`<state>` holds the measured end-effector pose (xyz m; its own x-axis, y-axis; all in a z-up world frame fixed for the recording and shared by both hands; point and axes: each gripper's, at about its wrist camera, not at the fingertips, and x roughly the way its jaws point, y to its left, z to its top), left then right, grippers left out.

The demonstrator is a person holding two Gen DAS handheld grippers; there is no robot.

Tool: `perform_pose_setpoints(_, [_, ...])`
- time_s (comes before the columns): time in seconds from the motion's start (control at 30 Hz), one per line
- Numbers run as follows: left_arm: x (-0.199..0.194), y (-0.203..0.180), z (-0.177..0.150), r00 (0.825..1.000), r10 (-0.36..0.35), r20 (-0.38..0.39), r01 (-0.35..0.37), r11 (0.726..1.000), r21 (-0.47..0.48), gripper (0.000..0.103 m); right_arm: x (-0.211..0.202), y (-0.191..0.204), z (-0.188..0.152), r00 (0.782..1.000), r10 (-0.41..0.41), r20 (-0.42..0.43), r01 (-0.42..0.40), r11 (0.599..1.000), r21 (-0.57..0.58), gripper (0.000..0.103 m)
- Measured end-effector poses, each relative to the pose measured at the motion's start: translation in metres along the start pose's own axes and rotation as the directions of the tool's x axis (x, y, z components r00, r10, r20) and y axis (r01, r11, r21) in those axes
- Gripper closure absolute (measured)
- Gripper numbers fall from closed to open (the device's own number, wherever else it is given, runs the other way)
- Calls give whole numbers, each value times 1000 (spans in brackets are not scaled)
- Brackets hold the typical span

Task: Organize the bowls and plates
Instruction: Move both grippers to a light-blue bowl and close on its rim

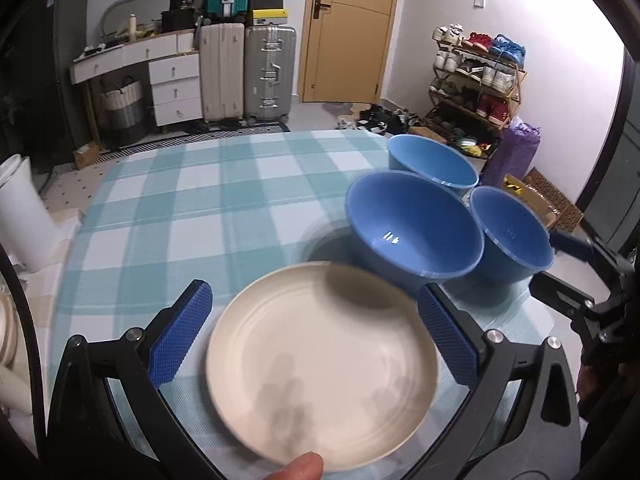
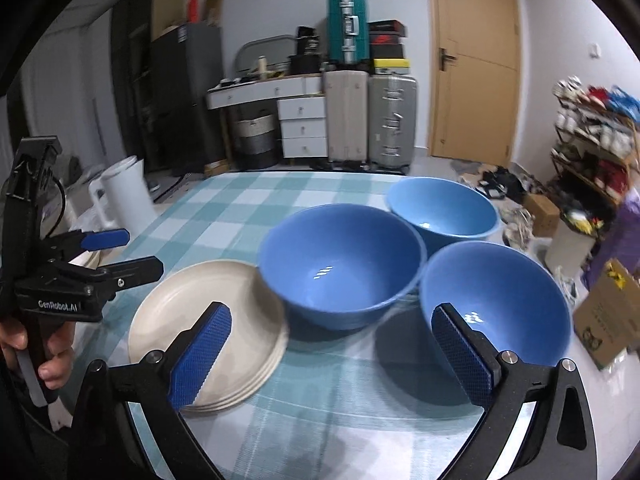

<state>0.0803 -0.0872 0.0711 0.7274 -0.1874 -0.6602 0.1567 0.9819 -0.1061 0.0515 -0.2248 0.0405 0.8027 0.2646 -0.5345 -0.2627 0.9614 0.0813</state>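
Three blue bowls (image 2: pixel 340 264) sit clustered on the checked counter (image 2: pixel 248 200), nearest two touching or nearly so; stack of cream plates (image 2: pixel 208 332) lies just beside the middle bowl, which appears to overlap its rim; left tool (image 1: pixel 314 332) hovers over the plates, jaws wide, gripping nothing; right tool (image 2: pixel 332 356) also spread wide and empty, low over the counter between the stack and the near-right bowl (image 2: pixel 500 300). Risks, as judgement: closing a jaw between crowded bowls could nudge a neighbour toward the far counter edge; a lifted plate could catch the bowl beside it; frames slightly blurred, exact contacts uncertain.
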Motion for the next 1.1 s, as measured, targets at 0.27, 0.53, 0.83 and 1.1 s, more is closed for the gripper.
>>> perform_pose_setpoints(0.27, [17,-19,42,1000,-23,0,23,1000,0,0,-10,-47,18,996,-92,13,90,991,96,1])
perform_pose_setpoints(0.53, [41,-28,73,999,-32,-8,32,999,2,0,-7,-101,37,991,-130,-3,128,972,199,1])
perform_pose_setpoints(0.83, [74,-40,109,999,-39,-20,40,998,39,0,-4,-136,69,986,-167,0,163,961,222,1])
perform_pose_setpoints(1.1, [104,-50,138,997,-67,-47,68,997,28,0,15,-155,98,992,-124,-22,126,964,232,1])
